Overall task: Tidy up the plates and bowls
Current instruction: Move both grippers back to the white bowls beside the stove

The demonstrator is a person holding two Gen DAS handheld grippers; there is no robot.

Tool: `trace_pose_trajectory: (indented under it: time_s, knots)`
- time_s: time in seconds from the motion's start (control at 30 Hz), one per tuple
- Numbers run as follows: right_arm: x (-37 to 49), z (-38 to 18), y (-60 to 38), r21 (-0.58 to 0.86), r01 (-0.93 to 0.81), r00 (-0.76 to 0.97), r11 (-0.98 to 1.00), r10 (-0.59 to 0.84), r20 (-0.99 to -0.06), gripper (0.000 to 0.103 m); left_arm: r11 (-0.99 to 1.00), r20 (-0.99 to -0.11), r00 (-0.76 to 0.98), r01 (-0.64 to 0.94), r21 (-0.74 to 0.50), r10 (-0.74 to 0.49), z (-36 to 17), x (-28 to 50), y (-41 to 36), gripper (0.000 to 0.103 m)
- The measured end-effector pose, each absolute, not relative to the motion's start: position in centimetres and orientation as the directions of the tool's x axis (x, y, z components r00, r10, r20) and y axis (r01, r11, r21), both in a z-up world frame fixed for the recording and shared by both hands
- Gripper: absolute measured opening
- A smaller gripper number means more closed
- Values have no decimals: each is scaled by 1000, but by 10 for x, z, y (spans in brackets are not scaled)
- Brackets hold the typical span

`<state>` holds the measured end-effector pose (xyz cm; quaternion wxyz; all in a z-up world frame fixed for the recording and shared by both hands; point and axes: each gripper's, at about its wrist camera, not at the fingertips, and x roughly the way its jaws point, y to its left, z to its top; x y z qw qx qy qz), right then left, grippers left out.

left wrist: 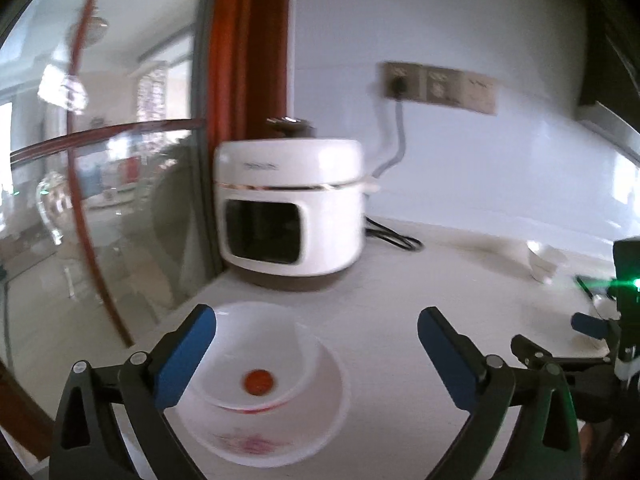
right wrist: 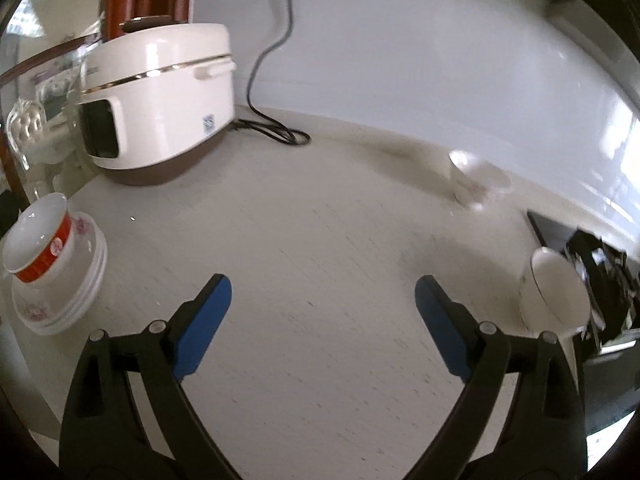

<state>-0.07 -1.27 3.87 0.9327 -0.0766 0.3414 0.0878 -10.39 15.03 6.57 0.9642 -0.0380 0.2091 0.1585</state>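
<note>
Below, red-banded bowl (left wrist: pixel 248 364) on plates (left wrist: pixel 280 436) beside left gripper (left wrist: pixel 316 344), both grippers spread.

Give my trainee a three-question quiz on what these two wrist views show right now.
1. True or false: the red-banded white bowl sits on the stack of white floral-rimmed plates.
2. The white rice cooker stands: A) by the glass partition, plugged into the wall outlet; B) at the counter's near edge, unplugged.
3. Fill in: both the left gripper and the right gripper have jaws that are ____, holding nothing.

Key: 1 true; 2 A; 3 open.
</note>
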Motion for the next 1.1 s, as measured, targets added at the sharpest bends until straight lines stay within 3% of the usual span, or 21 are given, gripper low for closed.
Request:
trace_pose_trajectory:
  time_s: [0.1, 0.33, 0.57, 0.87, 1.1]
  knots:
    - [0, 34, -32, -32, -209, 720, 977, 132, -682, 94, 964, -465, 852, -264, 15, 241, 59, -89, 135, 102]
    - [1, 28, -73, 21, -174, 702, 984, 140, -698, 94, 987, -578, 813, -141, -79, 70, 37, -56, 102, 102]
    - [12, 38, -111, 101, -143, 693, 985, 173, -700, 94, 986, -601, 798, -52, -157, -54, 40, -21, 71, 102]
    - [58, 64, -160, 98, -73, 679, 993, 121, -724, 94, 966, -614, 754, 107, -236, -233, 58, 37, 5, 101]
    - [108, 78, -210, 104, -37, 646, 994, 103, -756, 94, 954, -627, 726, 148, -260, -283, 73, 98, -30, 97]
